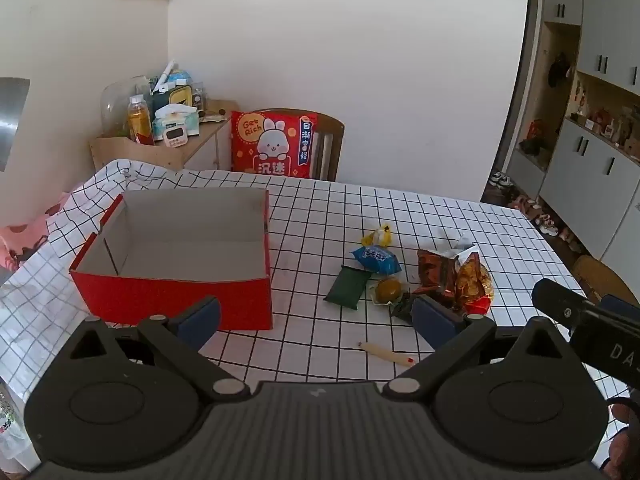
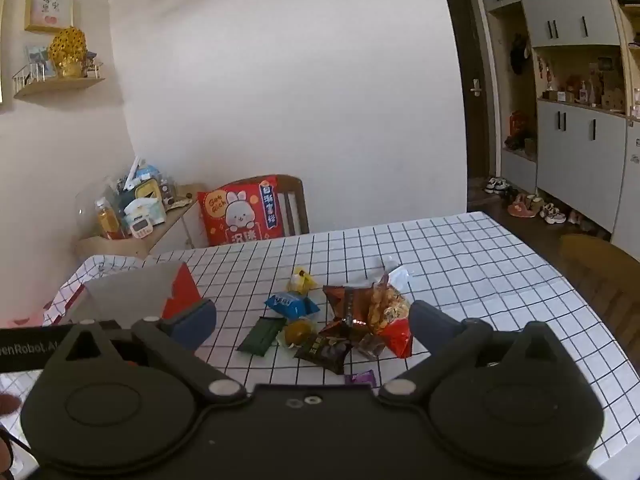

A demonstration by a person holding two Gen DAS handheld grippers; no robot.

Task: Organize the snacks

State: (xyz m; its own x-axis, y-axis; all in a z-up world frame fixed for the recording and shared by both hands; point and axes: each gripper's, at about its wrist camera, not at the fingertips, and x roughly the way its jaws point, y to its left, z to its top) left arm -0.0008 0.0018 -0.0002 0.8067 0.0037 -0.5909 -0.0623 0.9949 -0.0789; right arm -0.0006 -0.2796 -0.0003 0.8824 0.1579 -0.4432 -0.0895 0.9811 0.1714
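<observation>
Snacks lie in a loose cluster on the checked tablecloth (image 1: 400, 208), to the right of the red box (image 1: 176, 296): a yellow wrapped sweet (image 1: 378, 236), a blue packet (image 1: 376, 259), a dark green packet (image 1: 347, 288), a round olive-coloured item in clear wrap (image 1: 388, 289), a brown foil packet (image 1: 436, 274) and an orange crisp bag (image 1: 474, 280). A dark packet (image 2: 324, 350) and a small purple wrapper (image 2: 360, 378) lie nearest the right gripper.

Both grippers are angled downward over the near table edge. The red box stands open-topped; its interior shows only bare cardboard.

Left gripper (image 1: 316, 316): jaws fully spread, holding nothing. Right gripper (image 2: 314, 324): jaws fully spread, holding nothing, with the cluster ahead between its fingers. A thin stick (image 1: 386, 354) lies near the left gripper.
</observation>
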